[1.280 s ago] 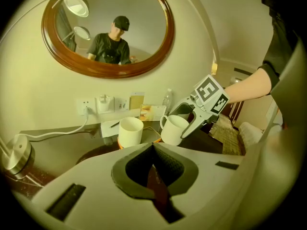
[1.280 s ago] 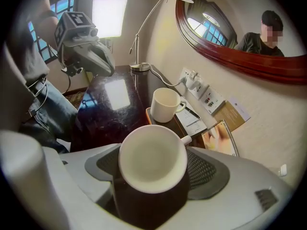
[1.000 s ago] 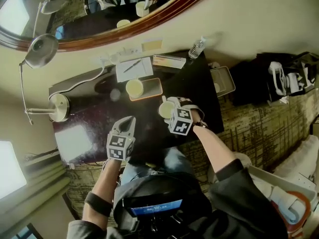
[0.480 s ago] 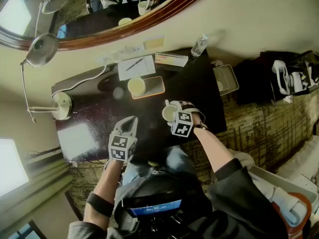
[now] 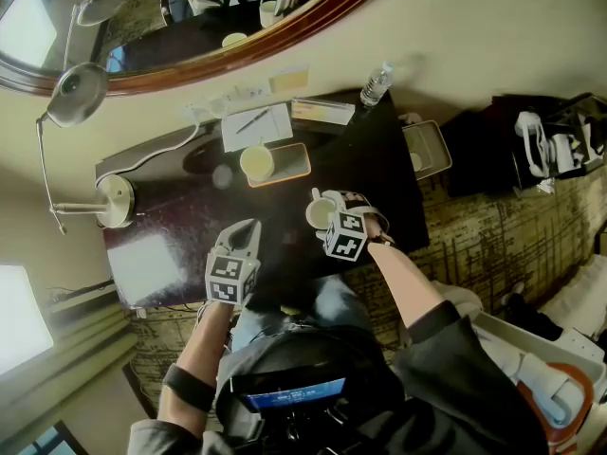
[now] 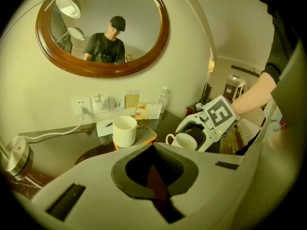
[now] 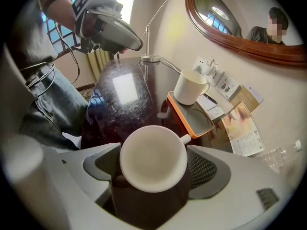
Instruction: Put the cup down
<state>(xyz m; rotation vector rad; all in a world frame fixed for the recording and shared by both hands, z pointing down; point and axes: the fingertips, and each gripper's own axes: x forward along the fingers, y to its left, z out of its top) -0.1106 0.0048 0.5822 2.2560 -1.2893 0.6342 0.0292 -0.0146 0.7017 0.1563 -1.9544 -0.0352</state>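
A white cup [image 7: 152, 157] stands upright on the dark table [image 5: 285, 245], its handle toward the orange tray [image 7: 201, 119]. My right gripper [image 7: 151, 169] points steeply down around it. Its jaws have just been opening, and the pads [image 7: 204, 169] flank the cup with a thin gap, so it is open. In the head view the cup [image 5: 319, 214] sits just past that gripper's marker cube. My left gripper [image 5: 248, 230] hovers to the left, shut and empty. From the left gripper view the cup [image 6: 184, 141] shows inside the right gripper [image 6: 194, 131].
A second white mug [image 5: 257, 163] stands on the orange tray [image 5: 296, 164] behind. A notepad with a pen [image 5: 256, 126], a leaflet [image 5: 322, 112] and a water bottle [image 5: 376, 85] line the wall. A lamp base [image 5: 114, 202] sits far left. The table's right edge is near the cup.
The right gripper and the cup shifted slightly toward the near edge early on, then held still. The left gripper has not moved.
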